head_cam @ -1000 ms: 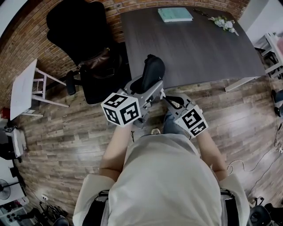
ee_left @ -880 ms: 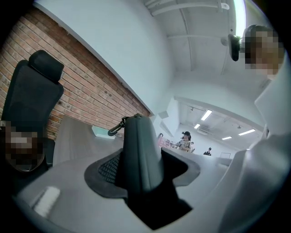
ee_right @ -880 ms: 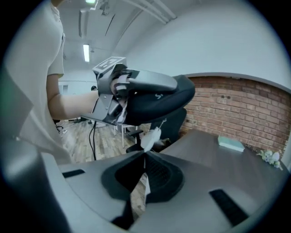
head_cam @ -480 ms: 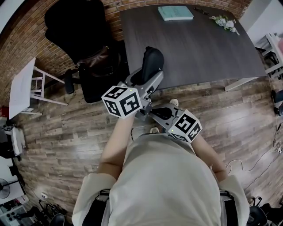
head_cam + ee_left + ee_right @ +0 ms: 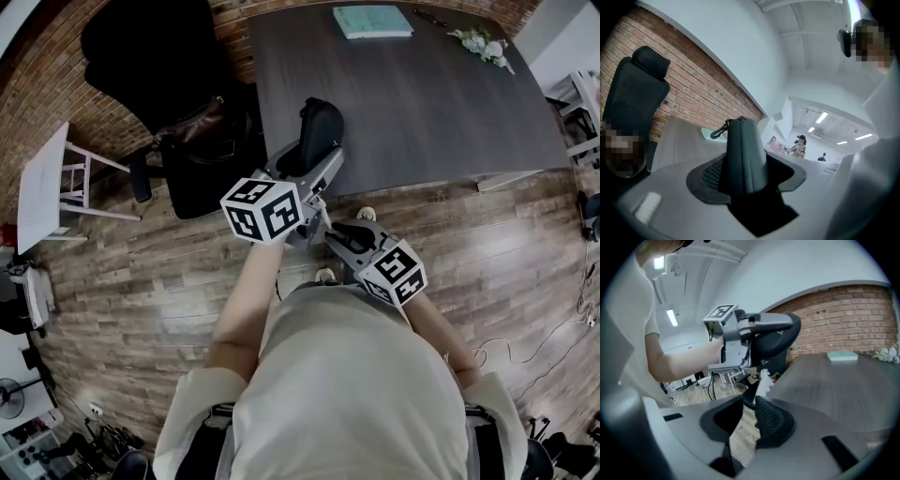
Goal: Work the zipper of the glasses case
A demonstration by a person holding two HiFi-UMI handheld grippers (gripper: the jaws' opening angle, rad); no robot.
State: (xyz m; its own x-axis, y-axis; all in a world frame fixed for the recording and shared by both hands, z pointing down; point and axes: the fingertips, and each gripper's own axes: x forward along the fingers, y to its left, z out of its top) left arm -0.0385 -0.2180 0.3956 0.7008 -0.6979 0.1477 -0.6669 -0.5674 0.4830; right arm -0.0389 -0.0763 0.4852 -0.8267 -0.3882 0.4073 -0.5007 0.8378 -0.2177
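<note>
We clamp the black oval glasses case [image 5: 321,131] in the left tool [image 5: 306,178]. The right tool [image 5: 749,401], just opening and empty, may miss the small white zip pull [image 5: 764,380].

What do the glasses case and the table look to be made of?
Glasses case: a dark, matte, smooth shell, probably moulded and covered in leatherette or fabric. It holds an even, rounded form with only a soft sheen, but the exact covering is hard to tell. Table: dark grey top with fine wood-grain streaks and low gloss, likely laminate or stained wood.
</note>
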